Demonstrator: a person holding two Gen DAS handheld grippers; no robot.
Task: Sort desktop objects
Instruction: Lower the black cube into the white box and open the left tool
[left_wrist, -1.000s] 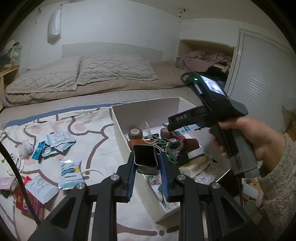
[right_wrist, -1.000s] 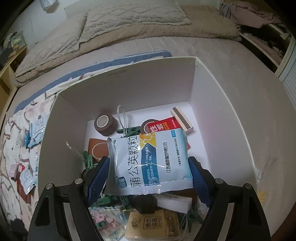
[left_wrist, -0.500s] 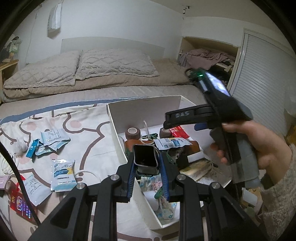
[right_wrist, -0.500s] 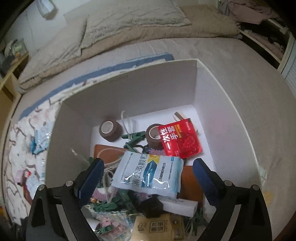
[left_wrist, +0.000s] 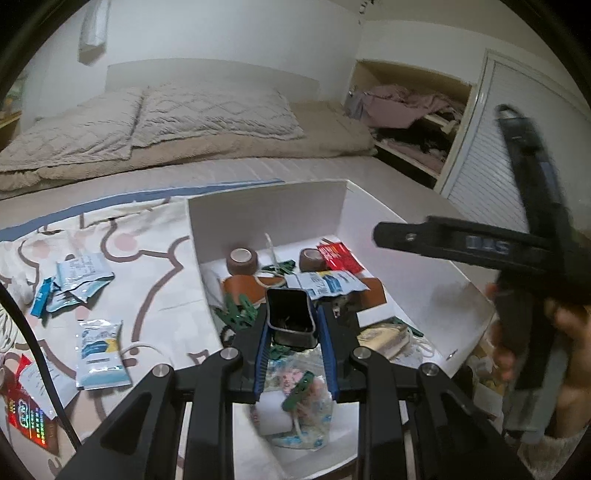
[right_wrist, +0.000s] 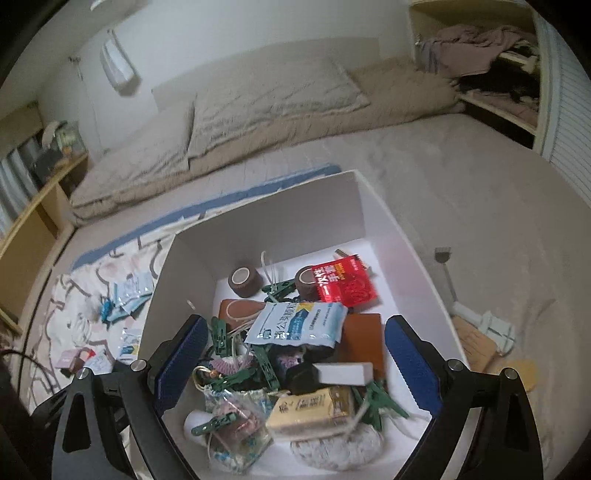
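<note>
Left gripper (left_wrist: 291, 325) is clamping a small black tin (left_wrist: 291, 314) over the white box (left_wrist: 266, 210). Right gripper (right_wrist: 291, 354) is hanging apart, empty, above a dropped blue-white sachet (right_wrist: 295, 323). Next: releasing the tin inside.

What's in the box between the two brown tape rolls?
Green clothespins and a pale looped cord lie between the left tape roll and the right tape roll; the right wrist view shows it best.

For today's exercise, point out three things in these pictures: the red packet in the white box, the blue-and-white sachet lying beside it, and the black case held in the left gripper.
red packet (right_wrist: 343, 282), right wrist view, printed front.
blue-and-white sachet (right_wrist: 299, 323), right wrist view, middle of label.
black case (left_wrist: 290, 314), left wrist view, open top.
</note>
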